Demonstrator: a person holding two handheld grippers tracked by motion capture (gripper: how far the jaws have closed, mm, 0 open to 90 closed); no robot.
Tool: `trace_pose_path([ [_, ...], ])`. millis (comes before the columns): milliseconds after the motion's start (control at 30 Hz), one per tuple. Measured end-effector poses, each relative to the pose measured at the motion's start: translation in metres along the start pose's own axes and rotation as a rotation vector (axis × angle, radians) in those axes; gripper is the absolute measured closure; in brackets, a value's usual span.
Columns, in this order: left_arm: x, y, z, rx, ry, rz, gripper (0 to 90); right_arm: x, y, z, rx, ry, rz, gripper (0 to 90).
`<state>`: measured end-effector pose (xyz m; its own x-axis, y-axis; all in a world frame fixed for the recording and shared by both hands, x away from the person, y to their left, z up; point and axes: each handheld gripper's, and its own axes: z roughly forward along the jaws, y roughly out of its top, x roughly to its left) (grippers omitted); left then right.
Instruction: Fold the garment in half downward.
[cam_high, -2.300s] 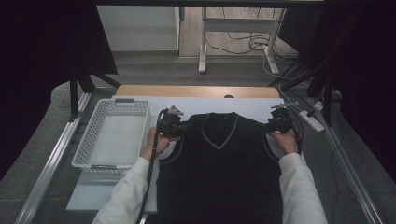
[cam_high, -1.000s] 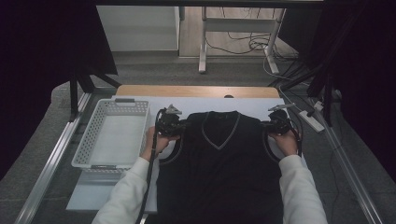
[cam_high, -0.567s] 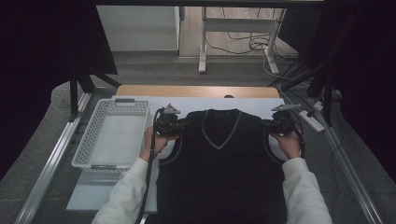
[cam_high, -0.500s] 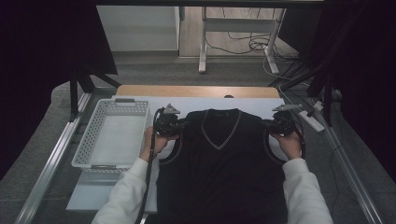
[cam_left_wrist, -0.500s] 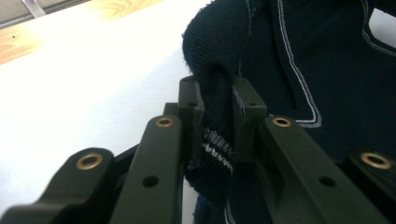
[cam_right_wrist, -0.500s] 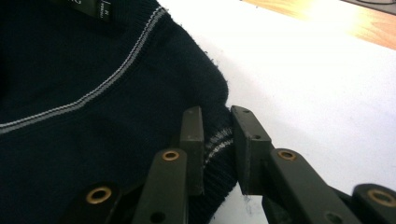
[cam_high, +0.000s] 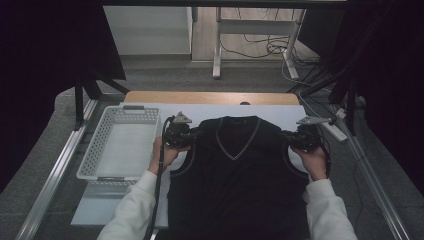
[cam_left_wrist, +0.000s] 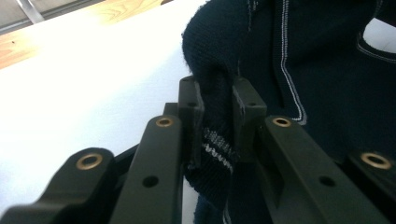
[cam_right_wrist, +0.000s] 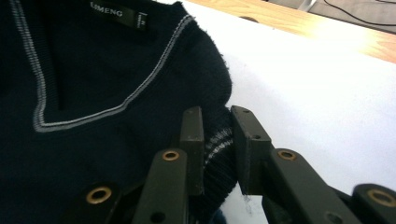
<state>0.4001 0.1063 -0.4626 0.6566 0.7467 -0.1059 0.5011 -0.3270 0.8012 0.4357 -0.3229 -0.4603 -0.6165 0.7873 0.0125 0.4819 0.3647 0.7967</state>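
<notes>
A dim room surrounds the white table (cam_high: 150, 210), where the vest (cam_high: 237, 185) lies at 6 o'clock, with a basket (cam_high: 121, 145) at 9. The left gripper (cam_left_wrist: 217, 114) and right gripper (cam_right_wrist: 217, 133) each pinch 1 shoulder; uneven pulling could slip the knit free or skew it.

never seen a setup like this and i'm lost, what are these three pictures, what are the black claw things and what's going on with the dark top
A person sits at a table holding a hand-held two-jaw gripper in each hand. The high view looks down from above: the left gripper and right gripper sit at the shoulders of a dark sleeveless V-neck sweater, spread on a white sheet over the table. An empty white perforated basket stands to the left. The other two pictures come from cameras riding on the grippers, looking along their black jaws. In the left gripper view the jaws pinch a fold of the sweater's shoulder edge; the right gripper view shows the same at the other shoulder.
</notes>
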Motion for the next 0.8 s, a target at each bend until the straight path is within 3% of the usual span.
trace_pose_path([
  [333, -0.003, -0.002, -0.002, -0.002, -0.016, -0.005, 75.5, 0.015, -0.01, -0.011, -0.034, 0.034, -0.017, 75.1],
  [800, -0.003, -0.004, -0.006, -0.005, -0.016, -0.002, 75.5, 0.016, -0.016, -0.015, -0.039, 0.042, -0.006, 75.1],
])
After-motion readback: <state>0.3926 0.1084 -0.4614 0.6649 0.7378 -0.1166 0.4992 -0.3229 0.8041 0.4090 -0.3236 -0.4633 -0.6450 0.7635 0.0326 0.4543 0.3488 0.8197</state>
